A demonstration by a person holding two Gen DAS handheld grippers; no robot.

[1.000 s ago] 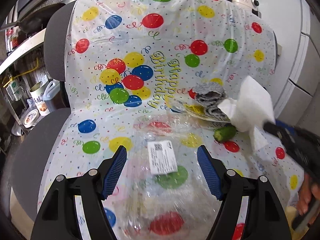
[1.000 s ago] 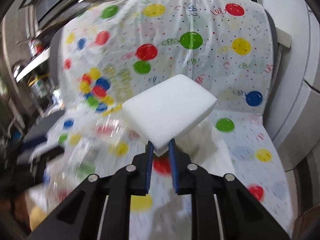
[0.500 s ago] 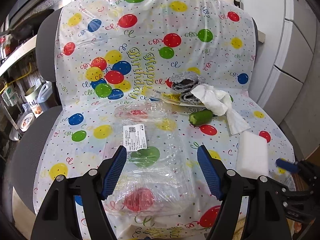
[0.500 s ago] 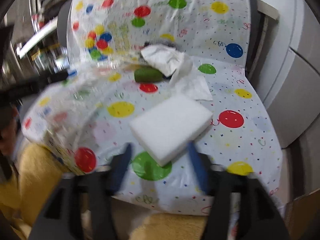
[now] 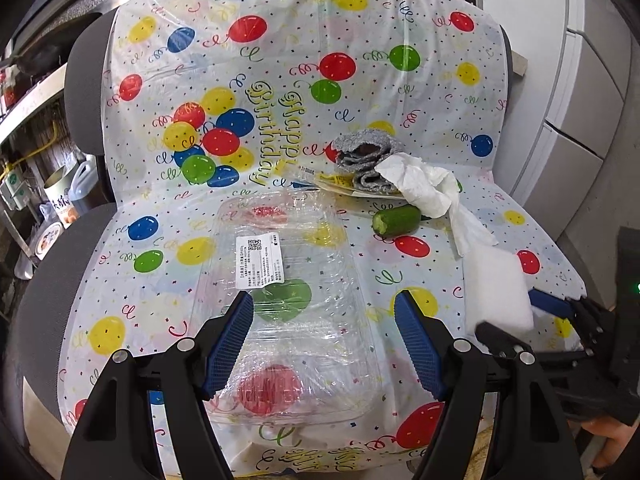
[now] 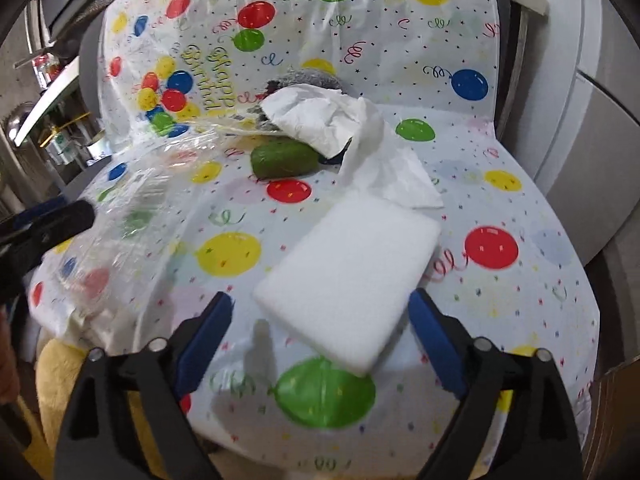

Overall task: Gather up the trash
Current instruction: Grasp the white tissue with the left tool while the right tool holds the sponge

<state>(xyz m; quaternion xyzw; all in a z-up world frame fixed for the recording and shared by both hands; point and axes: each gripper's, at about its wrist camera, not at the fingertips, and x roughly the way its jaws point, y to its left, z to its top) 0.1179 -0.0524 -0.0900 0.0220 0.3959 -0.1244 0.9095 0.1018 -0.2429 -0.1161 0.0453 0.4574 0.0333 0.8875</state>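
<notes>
- Sponge point(image 6: 348, 280) was released onto chair cover point(image 6: 520, 184), near its front-right edge.
- Right gripper point(image 6: 320, 334): jaws just opened wide, nothing held.
- Left gripper point(image 5: 324, 344): open, empty, over plastic tray point(image 5: 288, 300).
- Trash not yet collected.

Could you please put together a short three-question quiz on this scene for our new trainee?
1. True or false: the right tongs are clamped on the white sponge block.
2. Which item lies beside the crumpled tissue? A) a banana B) a piece of cucumber C) a spoon
3. Fill in: the clear plastic tray under the left tongs bears a white ____.

Key
1. False: the jaws have just been opening and stand wide, the block lying loose between them on the balloon-print cover.
2. B
3. label
</notes>
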